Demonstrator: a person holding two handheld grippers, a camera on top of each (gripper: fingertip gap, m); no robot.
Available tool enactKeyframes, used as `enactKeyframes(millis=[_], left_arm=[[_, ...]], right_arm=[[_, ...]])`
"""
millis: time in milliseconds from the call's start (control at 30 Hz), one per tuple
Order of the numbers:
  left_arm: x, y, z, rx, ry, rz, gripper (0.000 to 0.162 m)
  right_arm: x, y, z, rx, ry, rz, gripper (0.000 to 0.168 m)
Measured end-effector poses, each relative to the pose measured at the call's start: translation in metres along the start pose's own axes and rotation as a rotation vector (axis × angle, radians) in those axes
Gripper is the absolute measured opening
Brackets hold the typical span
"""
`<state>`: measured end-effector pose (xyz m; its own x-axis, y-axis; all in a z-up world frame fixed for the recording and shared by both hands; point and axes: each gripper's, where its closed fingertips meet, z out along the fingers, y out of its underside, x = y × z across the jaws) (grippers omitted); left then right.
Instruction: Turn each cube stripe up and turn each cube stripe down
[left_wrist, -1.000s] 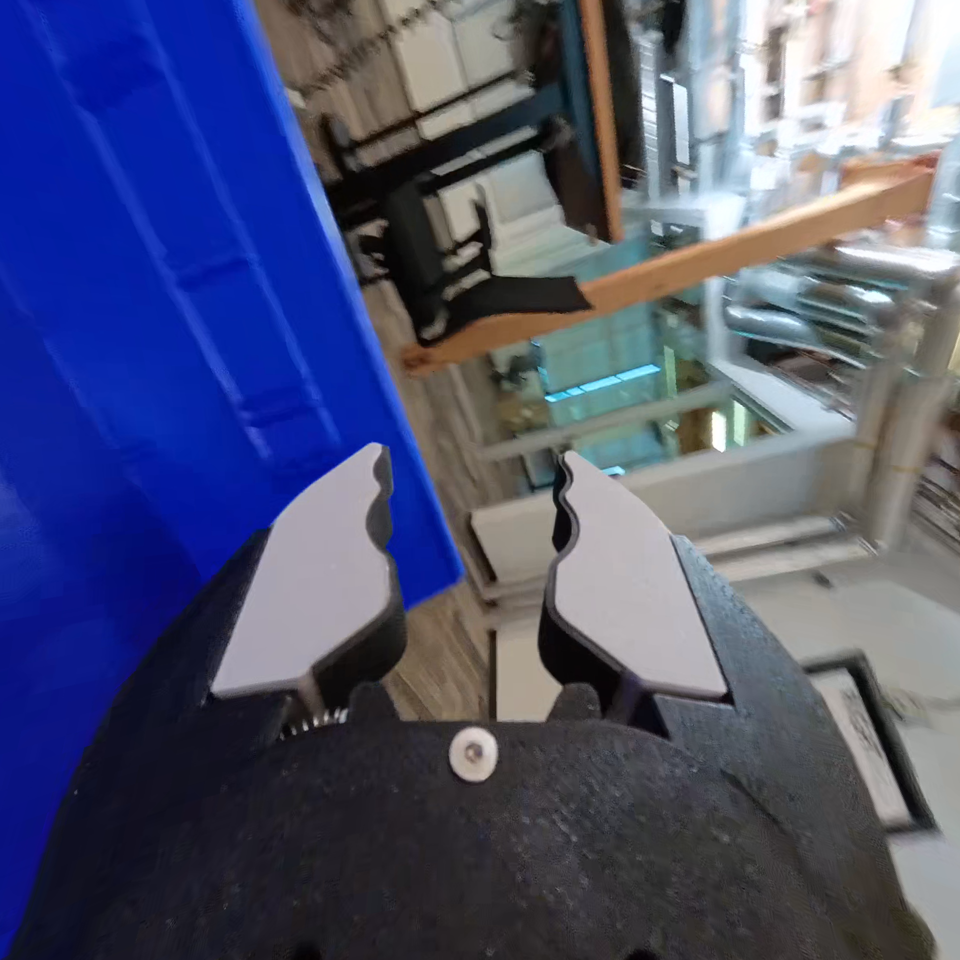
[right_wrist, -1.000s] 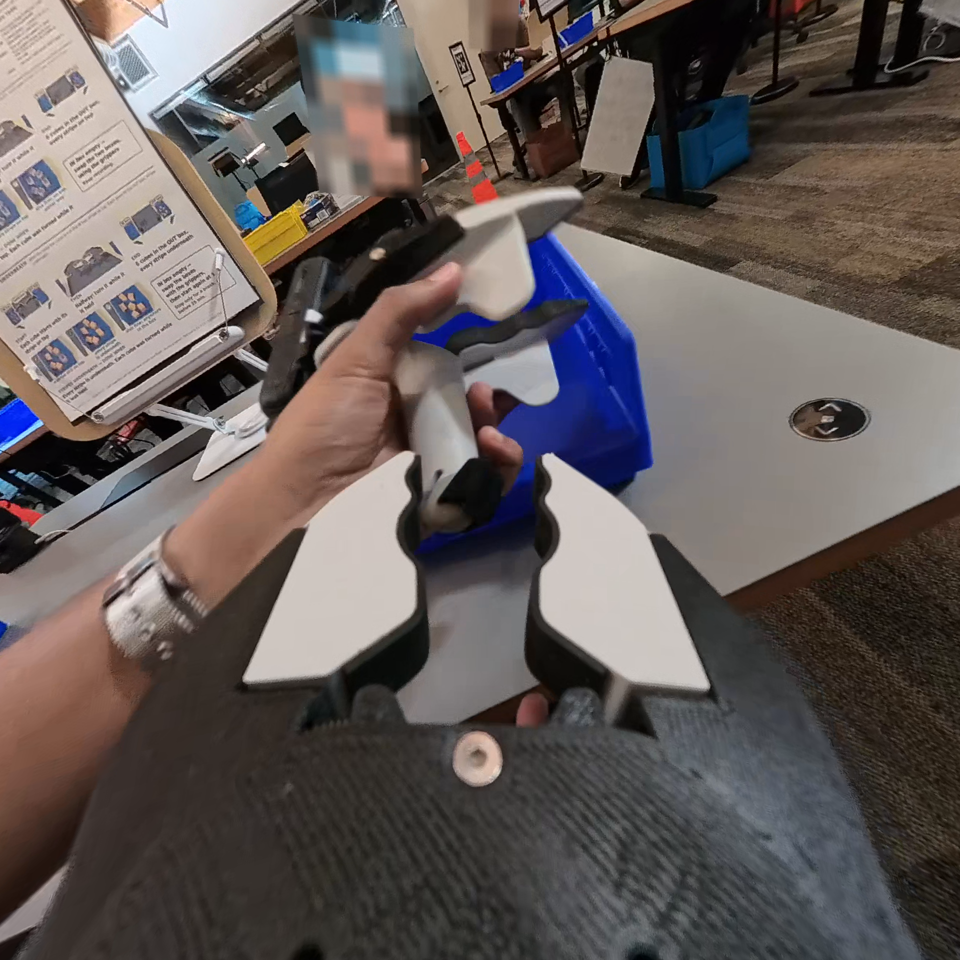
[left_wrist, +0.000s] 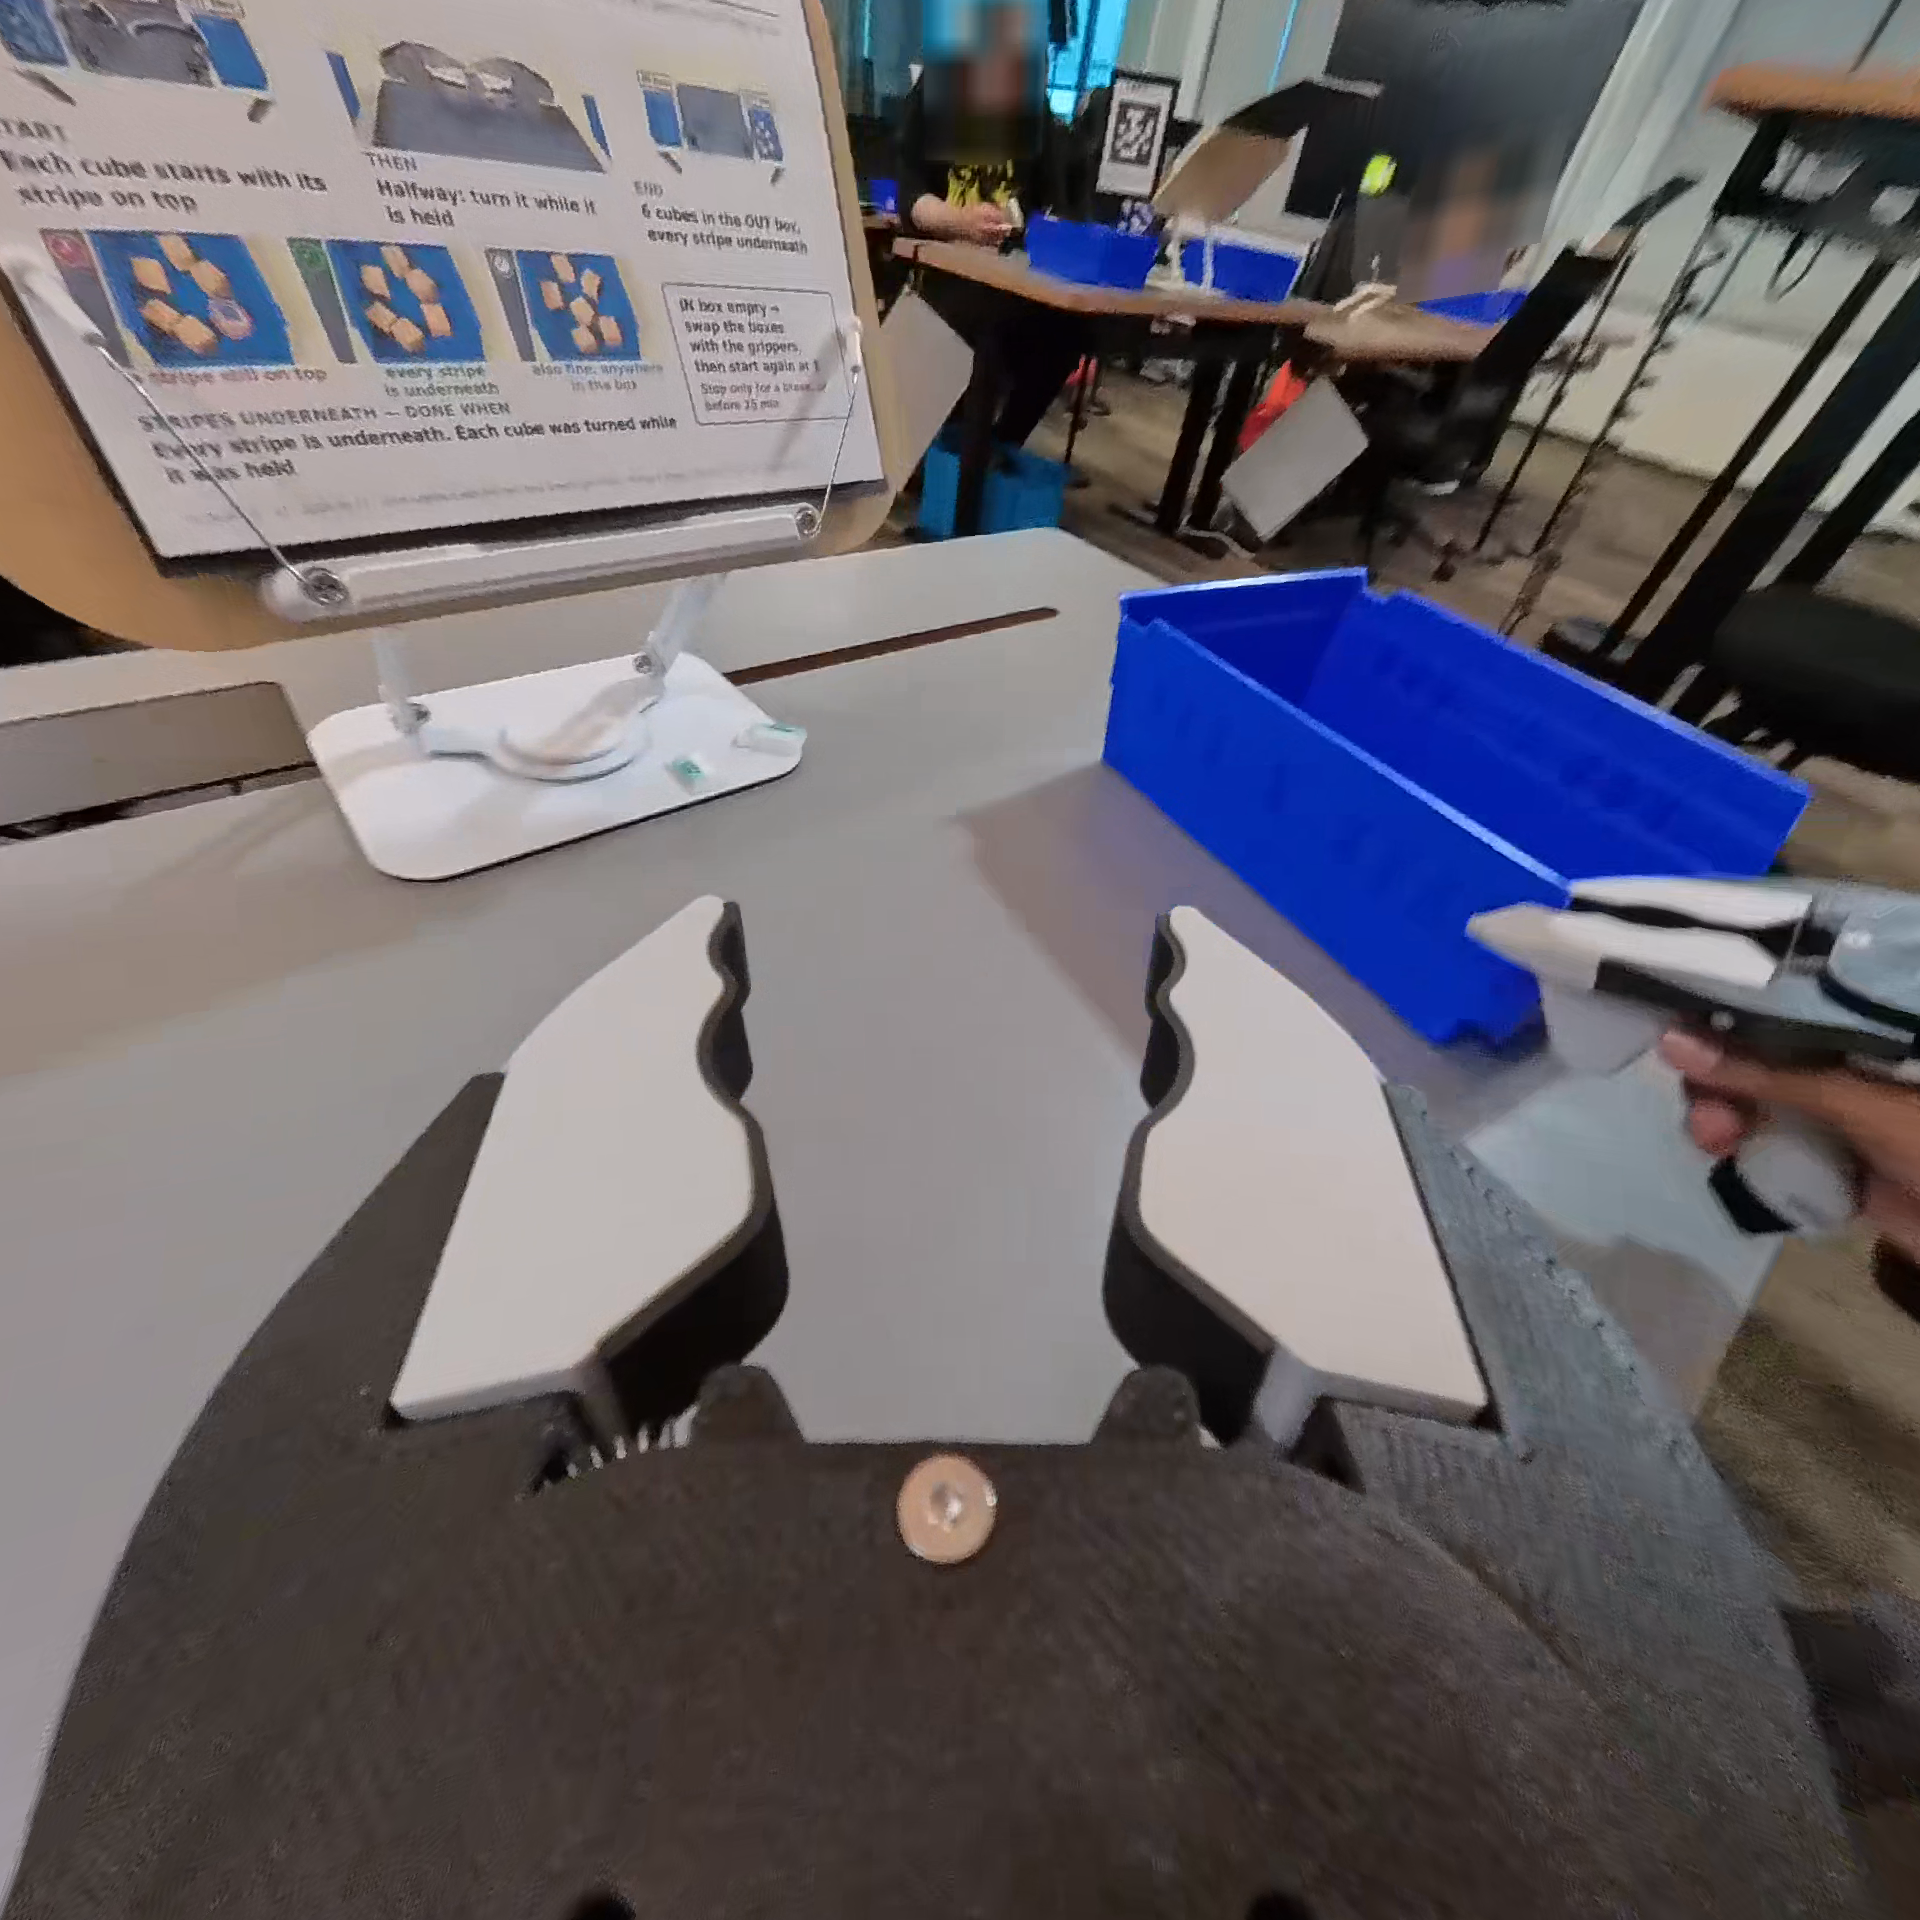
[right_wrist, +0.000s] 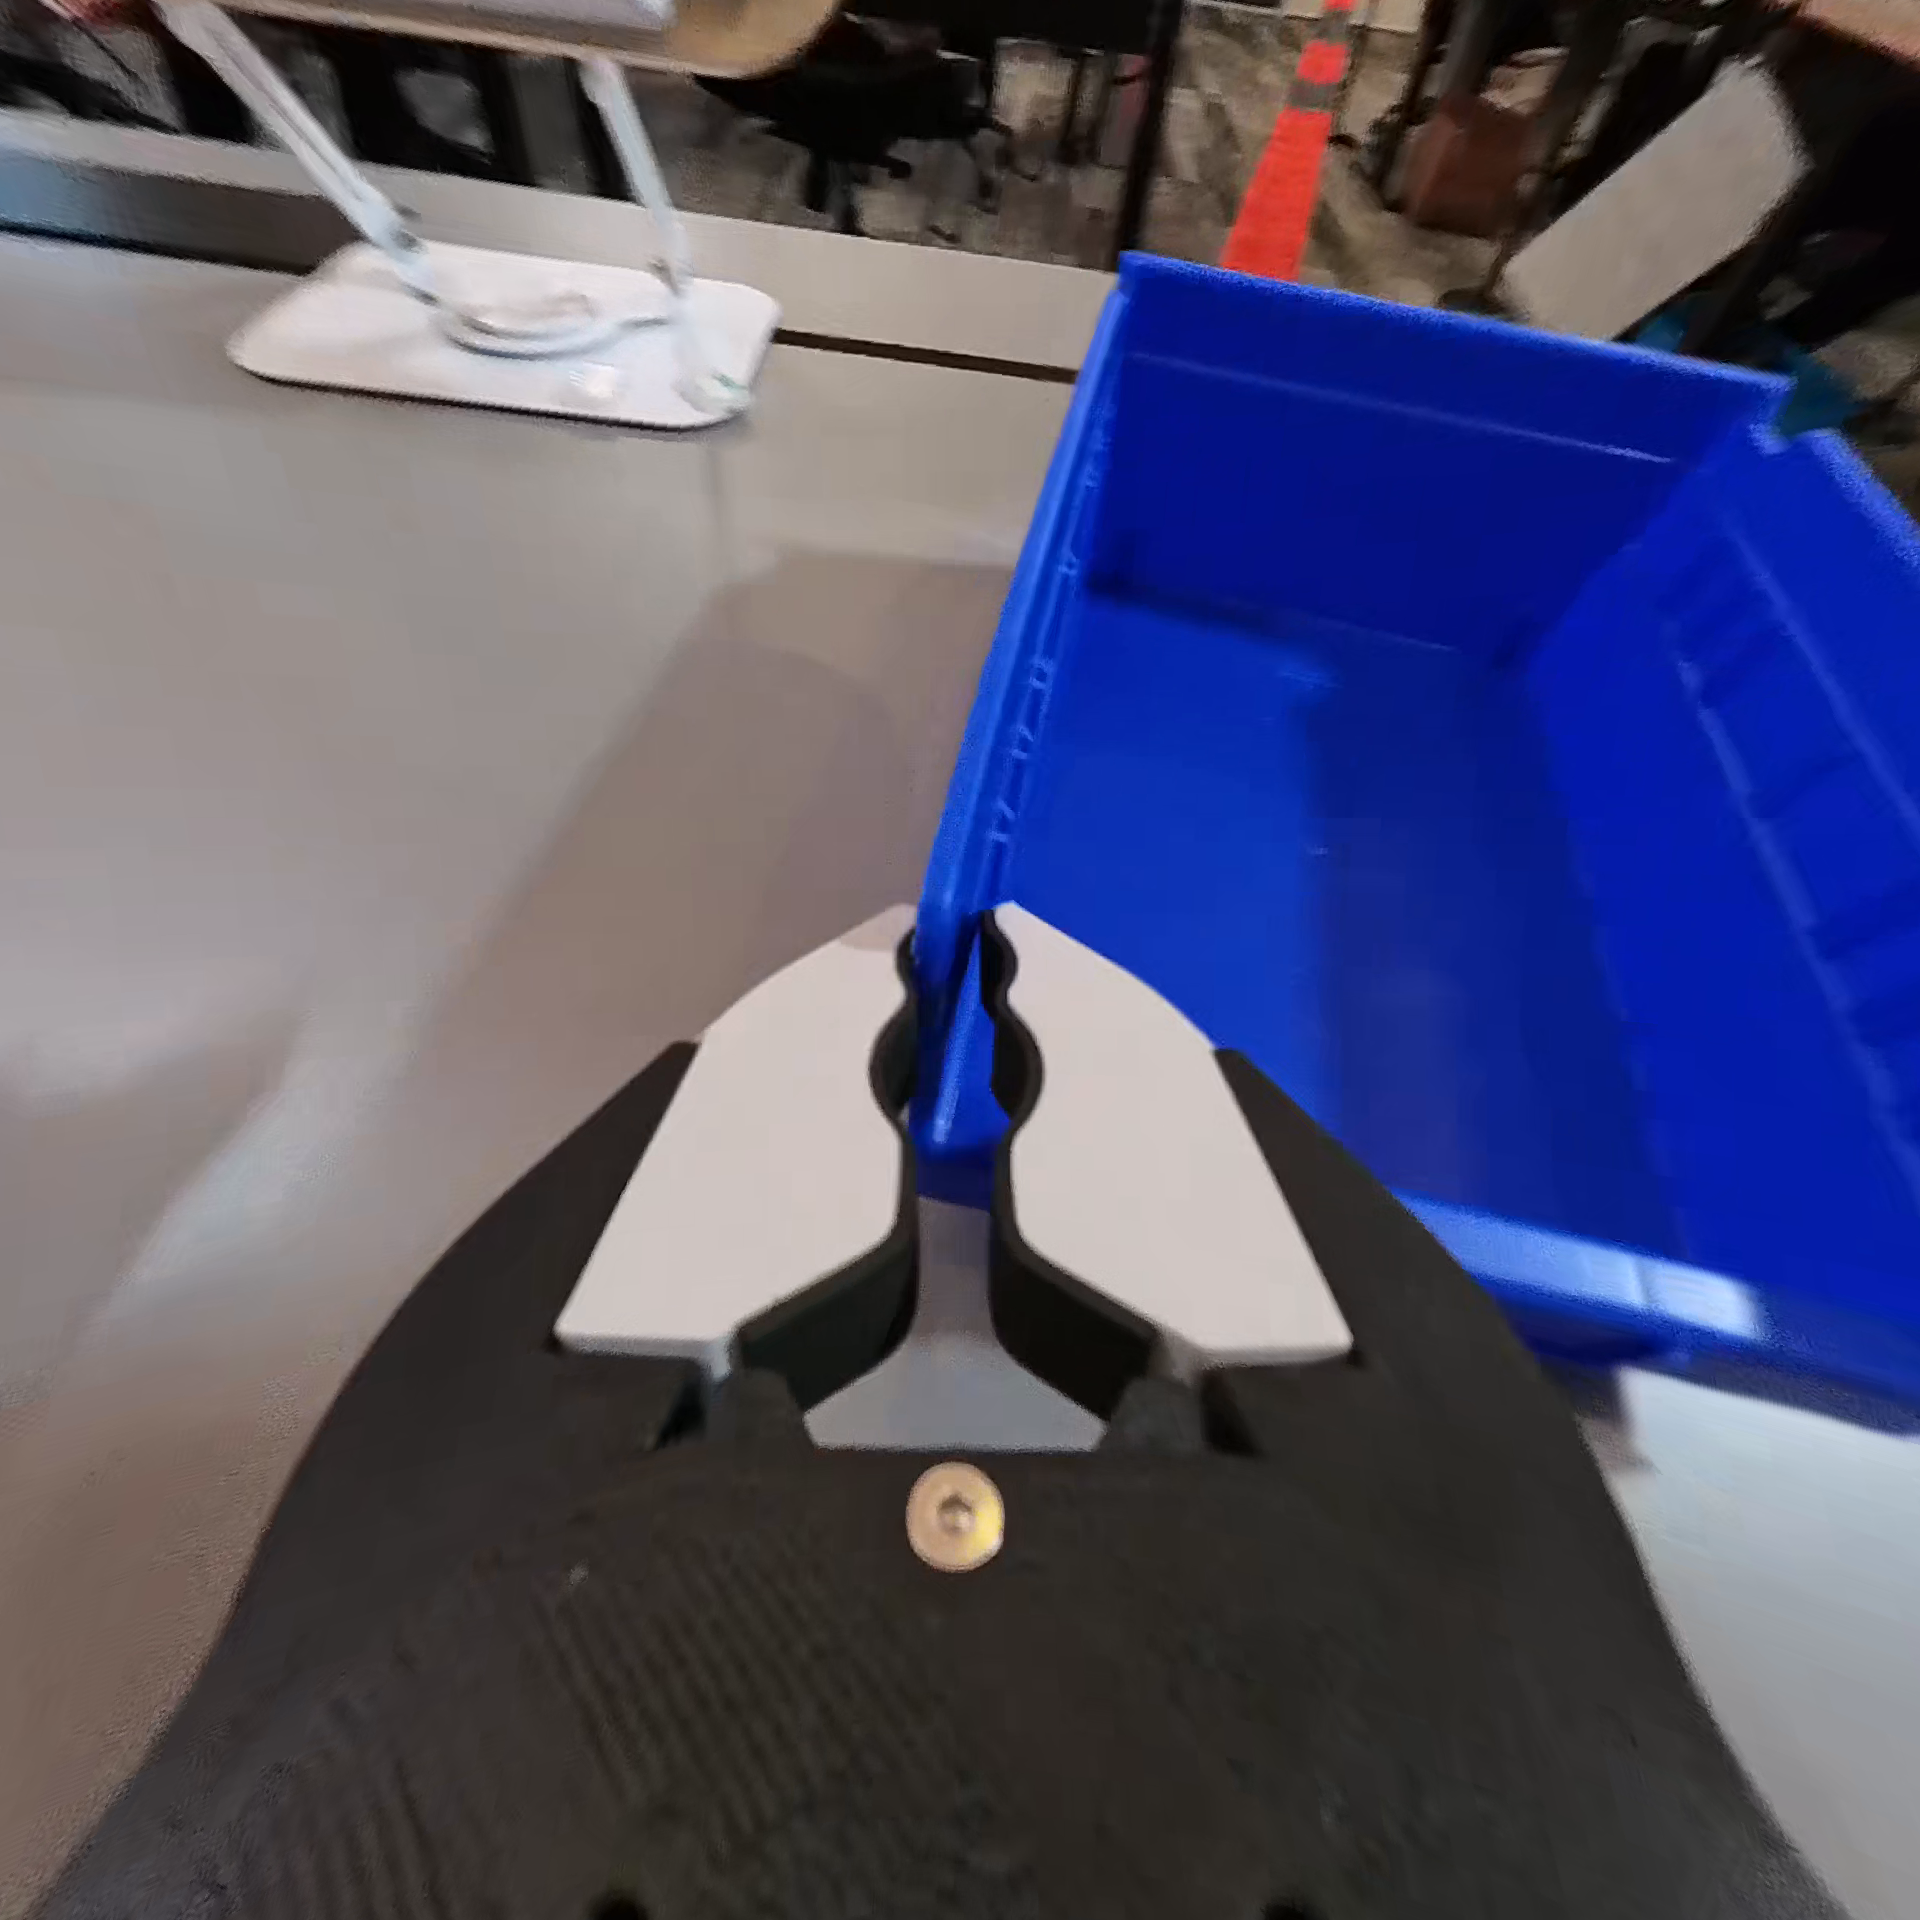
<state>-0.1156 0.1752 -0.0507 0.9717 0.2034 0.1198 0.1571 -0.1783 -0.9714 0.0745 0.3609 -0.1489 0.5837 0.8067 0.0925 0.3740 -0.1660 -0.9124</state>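
Landmark for all positions: the blue bin (right_wrist: 1299, 831).

Right gripper (right_wrist: 951, 940): jaws closed on the bin's near corner, one finger outside the wall, one inside, wall pinched between the wavy pads. In the left wrist view the same gripper (left_wrist: 1496, 925) shows at the bin's near end, held by a hand (left_wrist: 1808, 1132). Whether the bin is lifted or resting on the grey table (left_wrist: 883, 810) I cannot tell; the picture is smeared there.

Left gripper (left_wrist: 945, 925): jaws spread wide, nothing between them, only bare table top. It sits to the left of the bin, well apart from it.

Bin interior: the floor and far wall that show are plain blue. No cube visible in it, and none visible on the table in either view. Location of the cubes: not shown.

Beyond the bin to its left: a white stand (left_wrist: 561, 769) carrying an instruction sheet (left_wrist: 436, 260). Farther back, other desks with more blue bins, too blurred to detail.

Judgement on progress: no cube turning is underway. The grip on an apparently empty bin suggests box handling between rounds. How many cubes are already turned cannot be read here; turning still lies ahead.
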Motion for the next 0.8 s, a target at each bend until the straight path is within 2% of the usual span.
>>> enactKeyframes(millis=[133, 267, 300, 333, 400, 533, 633, 700, 800], left_arm=[[-0.001, -0.008, -0.012, 0.008, -0.062, 0.091, 0.072], [-0.007, -0.02, -0.024, 0.058, -0.082, 0.058, 0.069], [-0.01, -0.022, -0.026, 0.07, -0.083, 0.037, 0.066], [-0.015, -0.024, -0.029, 0.088, -0.094, 0.013, 0.064], [-0.03, -0.033, -0.038, 0.13, -0.119, -0.035, 0.063], [-0.072, -0.044, -0.057, 0.158, -0.188, -0.101, 0.064], [-0.118, -0.049, -0.082, 0.184, -0.278, -0.151, 0.065], [-0.153, -0.051, -0.103, 0.207, -0.34, -0.198, 0.066], [-0.205, -0.038, -0.134, 0.162, -0.369, -0.28, 0.062]], right_arm=[[0.03, 0.001, 0.002, -0.008, 0.082, -0.014, 0.004], [0.044, 0.003, 0.0, -0.014, 0.064, 0.062, 0.004], [0.043, 0.002, 0.0, -0.007, 0.059, 0.072, 0.009], [0.043, -0.001, -0.002, 0.009, 0.072, 0.077, 0.026], [0.033, -0.015, -0.011, 0.074, 0.06, 0.049, 0.048], [0.004, -0.051, -0.033, 0.282, 0.073, -0.074, 0.05], [-0.027, -0.059, -0.037, 0.361, 0.046, -0.197, 0.043], [-0.056, -0.046, -0.03, 0.31, -0.086, -0.208, 0.034], [-0.086, -0.021, -0.018, 0.162, -0.272, -0.168, 0.036]])
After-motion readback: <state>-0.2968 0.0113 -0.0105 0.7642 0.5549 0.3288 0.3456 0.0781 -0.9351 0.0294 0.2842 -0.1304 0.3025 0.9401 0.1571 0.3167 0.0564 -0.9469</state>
